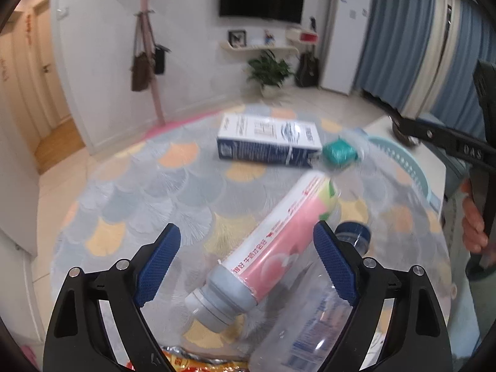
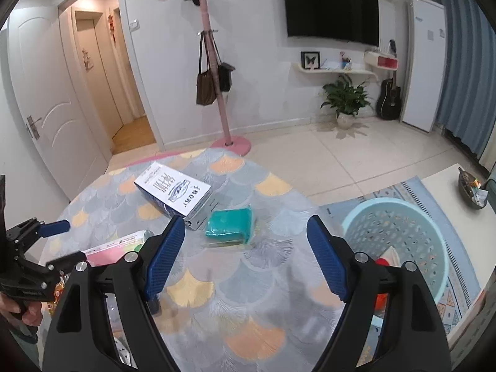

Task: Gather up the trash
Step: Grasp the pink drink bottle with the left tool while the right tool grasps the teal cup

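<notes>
On the round table with a scallop-pattern cloth [image 1: 139, 192] lies a pink-labelled bottle [image 1: 272, 241] with a grey cap. My left gripper [image 1: 248, 260] hangs open just over it, one blue pad on each side and neither pressing on it. A clear plastic bottle [image 1: 310, 319] with a blue cap lies beside it. Farther back are a blue-and-white box [image 1: 266, 139] and a teal packet [image 1: 339, 153]. My right gripper [image 2: 246, 257] is open and empty over the cloth [image 2: 248, 303], short of the teal packet [image 2: 231, 224] and the box [image 2: 173, 192].
A light-blue perforated basket [image 2: 396, 232] stands right of the table with something red and white inside. A shiny snack wrapper [image 1: 186, 362] lies at the table's near edge. A pink coat stand [image 2: 217, 93] and a potted plant [image 2: 345, 99] are behind.
</notes>
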`<state>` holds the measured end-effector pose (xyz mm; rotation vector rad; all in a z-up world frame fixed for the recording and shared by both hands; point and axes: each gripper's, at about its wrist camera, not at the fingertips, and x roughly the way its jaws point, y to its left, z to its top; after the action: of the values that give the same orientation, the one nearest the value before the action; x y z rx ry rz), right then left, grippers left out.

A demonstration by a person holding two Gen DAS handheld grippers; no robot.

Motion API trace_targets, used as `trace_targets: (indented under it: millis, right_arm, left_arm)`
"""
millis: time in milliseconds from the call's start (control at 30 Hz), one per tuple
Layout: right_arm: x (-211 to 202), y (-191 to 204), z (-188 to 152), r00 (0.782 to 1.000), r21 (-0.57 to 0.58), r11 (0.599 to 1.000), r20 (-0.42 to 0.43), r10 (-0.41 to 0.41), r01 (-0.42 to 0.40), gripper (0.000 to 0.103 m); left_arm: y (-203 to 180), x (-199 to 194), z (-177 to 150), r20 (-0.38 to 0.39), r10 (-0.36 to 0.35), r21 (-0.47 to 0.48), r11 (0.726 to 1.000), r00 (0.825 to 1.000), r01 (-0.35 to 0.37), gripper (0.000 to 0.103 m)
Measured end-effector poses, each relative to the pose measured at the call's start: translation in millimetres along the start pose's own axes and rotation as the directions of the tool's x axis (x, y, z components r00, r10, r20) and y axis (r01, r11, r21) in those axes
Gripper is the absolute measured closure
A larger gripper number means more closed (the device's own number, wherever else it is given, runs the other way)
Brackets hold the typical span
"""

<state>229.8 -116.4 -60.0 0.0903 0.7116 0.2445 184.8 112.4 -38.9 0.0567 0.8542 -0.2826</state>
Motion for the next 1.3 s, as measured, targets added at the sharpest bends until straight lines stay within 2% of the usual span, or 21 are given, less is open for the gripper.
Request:
trace_targets:
  millis: [167, 300, 367, 600, 700, 767, 933, 967, 1033, 1067, 1100, 1300]
  right_arm:
    - [22.4, 0.0, -2.5, 0.999, 0.008, 1.0, -0.05, 0.006, -0.006, 0.026]
    - [37.4, -1.8, -3.6, 0.997, 0.025, 1.0, -0.079, 0.01, -0.008, 0.026]
    - [43.9, -1.1, -4.6, 0.996, 0.023, 1.0, -0.084, 0.009, -0.007, 0.026]
    - [68.0, 7.5, -6.8, 0.993, 0.0, 1.0, -0.119, 0.002, -0.002, 0.026]
    - [77.7, 11.0, -6.6, 0.991, -0.01, 1.0, -0.131, -0.005, 0.003, 0.026]
    - [86.2, 12.5, -5.5, 0.99, -0.013, 1.0, -0.144, -0.011, 0.009, 0.026]
    - [102.1, 12.8, -7.1, 0.983, -0.017, 1.0, -0.182, -0.016, 0.014, 0.027]
    - [103.7, 12.3, -7.2, 0.983, -0.015, 1.0, -0.185, -0.015, 0.013, 0.03]
    - [106.1, 11.9, -8.4, 0.982, -0.014, 1.0, -0.189, -0.011, 0.009, 0.041]
    - [108.1, 11.3, -9.2, 0.98, -0.014, 1.0, -0.197, -0.006, 0.004, 0.05]
    - [109.0, 11.9, -10.1, 0.98, -0.018, 1.0, -0.198, -0.006, 0.002, 0.053]
    - [88.8, 10.4, -7.4, 0.989, -0.021, 1.0, -0.145, -0.002, -0.001, 0.057]
  left_arm:
    - [-9.8, 21.3, -4.6, -0.097, -0.093, 0.035, 0.995, 0.991, 0.097, 0.022]
    - [-18.6, 33.0, -7.3, -0.136, -0.099, 0.053, 0.993, 0.986, 0.108, 0.023]
    - [-22.9, 37.7, -7.8, -0.15, -0.105, 0.054, 0.992, 0.983, 0.115, 0.027]
    - [-28.7, 49.1, -5.3, -0.174, -0.094, 0.042, 0.994, 0.98, 0.103, 0.029]
    - [-28.1, 50.6, -5.9, -0.18, -0.093, 0.027, 0.995, 0.979, 0.1, 0.035]
    - [-26.6, 51.7, -6.4, -0.196, -0.102, 0.012, 0.994, 0.975, 0.106, 0.044]
    - [-19.7, 46.2, -7.2, -0.175, -0.091, -0.034, 0.996, 0.98, 0.086, 0.052]
    - [-17.6, 43.5, -8.6, -0.166, -0.093, -0.048, 0.995, 0.982, 0.087, 0.053]
    - [-15.5, 38.9, -9.1, -0.145, -0.098, -0.062, 0.994, 0.985, 0.09, 0.054]
    - [-13.8, 35.6, -8.4, -0.132, -0.104, -0.072, 0.993, 0.986, 0.095, 0.054]
    - [-13.5, 33.9, -8.0, -0.123, -0.106, -0.08, 0.992, 0.987, 0.097, 0.054]
    - [-14.3, 13.6, 6.3, -0.05, -0.115, -0.108, 0.988, 0.992, 0.109, 0.055]
